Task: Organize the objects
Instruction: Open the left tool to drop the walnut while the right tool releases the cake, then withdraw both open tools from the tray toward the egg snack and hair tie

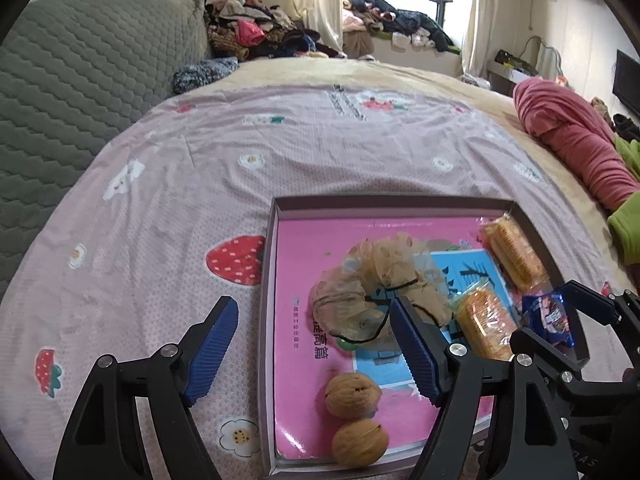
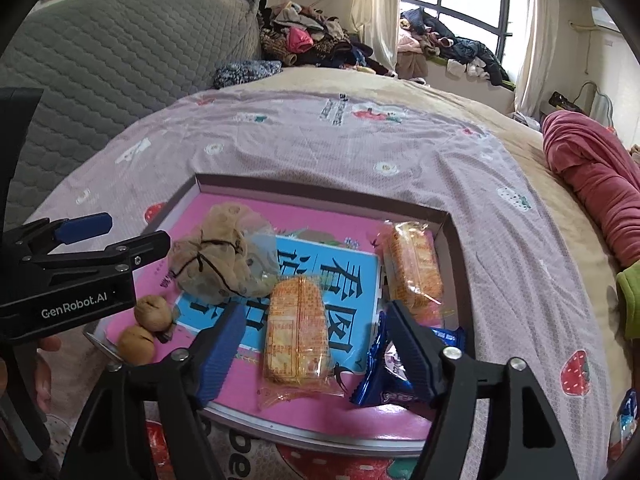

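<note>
A shallow box (image 1: 267,272) (image 2: 450,240) with a pink printed bottom lies on the bed. In it are a beige mesh pouch (image 1: 376,280) (image 2: 224,256), two walnuts (image 1: 352,396) (image 2: 152,312), two orange cracker packs (image 1: 516,252) (image 2: 298,332) and a blue snack packet (image 1: 552,316) (image 2: 384,380). My left gripper (image 1: 316,344) is open and empty over the box's left wall, near the pouch. My right gripper (image 2: 316,344) is open, low over the nearer cracker pack, with the blue packet by its right finger.
A pink strawberry-print sheet (image 1: 240,152) covers the bed. A grey quilted headboard (image 1: 80,80) stands at the left, a red blanket roll (image 1: 576,140) lies at the right, and clothes (image 1: 256,28) are piled at the back. Another blue packet (image 2: 626,416) lies right of the box.
</note>
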Demonstrator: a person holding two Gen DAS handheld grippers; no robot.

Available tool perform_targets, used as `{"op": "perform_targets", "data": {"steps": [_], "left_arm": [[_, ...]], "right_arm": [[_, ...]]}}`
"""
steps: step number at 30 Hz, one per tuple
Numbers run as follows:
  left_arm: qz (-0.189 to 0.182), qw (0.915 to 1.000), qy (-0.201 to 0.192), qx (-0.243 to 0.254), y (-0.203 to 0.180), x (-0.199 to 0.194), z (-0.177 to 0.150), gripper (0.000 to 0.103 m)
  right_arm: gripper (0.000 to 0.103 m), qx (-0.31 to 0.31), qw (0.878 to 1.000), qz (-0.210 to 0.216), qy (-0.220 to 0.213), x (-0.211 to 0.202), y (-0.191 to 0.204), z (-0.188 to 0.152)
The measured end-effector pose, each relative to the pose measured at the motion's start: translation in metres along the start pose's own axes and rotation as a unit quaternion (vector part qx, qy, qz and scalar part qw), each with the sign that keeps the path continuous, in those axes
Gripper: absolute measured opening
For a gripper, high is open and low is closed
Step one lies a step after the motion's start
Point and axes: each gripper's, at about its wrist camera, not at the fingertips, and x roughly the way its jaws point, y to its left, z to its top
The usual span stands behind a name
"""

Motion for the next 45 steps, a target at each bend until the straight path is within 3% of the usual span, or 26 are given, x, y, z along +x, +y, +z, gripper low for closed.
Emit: {"op": "perform_targets", "data": {"steps": [11, 18, 34, 36, 39, 45], "left_arm": [[0.005, 0.9997, -0.025, -0.001, -0.003, -0.032, 0.002, 0.088], [0.014, 0.9986, -0.049, -0.016, 0.0, -0.071, -0.008, 0.088], [0.038, 0.9978, -0.054, -0.009, 0.0, -0.178, -0.044, 0.089], [0.037, 0.9974, -0.061, -0.008, -0.001, -0.194, -0.048, 0.09], [0.041, 0.9969, -0.067, -0.006, -0.004, -0.214, -0.052, 0.103], [0.037, 0.9965, -0.074, -0.006, -0.007, -0.246, -0.06, 0.103]], "right_arm": [[0.087, 0.015, 0.999, -0.01, -0.043, -0.037, -0.003, 0.007], [0.095, 0.027, 0.995, -0.014, -0.09, -0.087, -0.003, 0.011], [0.099, 0.031, 0.991, -0.035, -0.124, -0.194, 0.011, -0.008], [0.1, 0.028, 0.991, -0.033, -0.129, -0.206, 0.013, -0.009], [0.101, 0.021, 0.99, -0.036, -0.135, -0.225, 0.017, -0.011], [0.101, 0.02, 0.99, -0.038, -0.136, -0.251, 0.017, -0.022]]}}
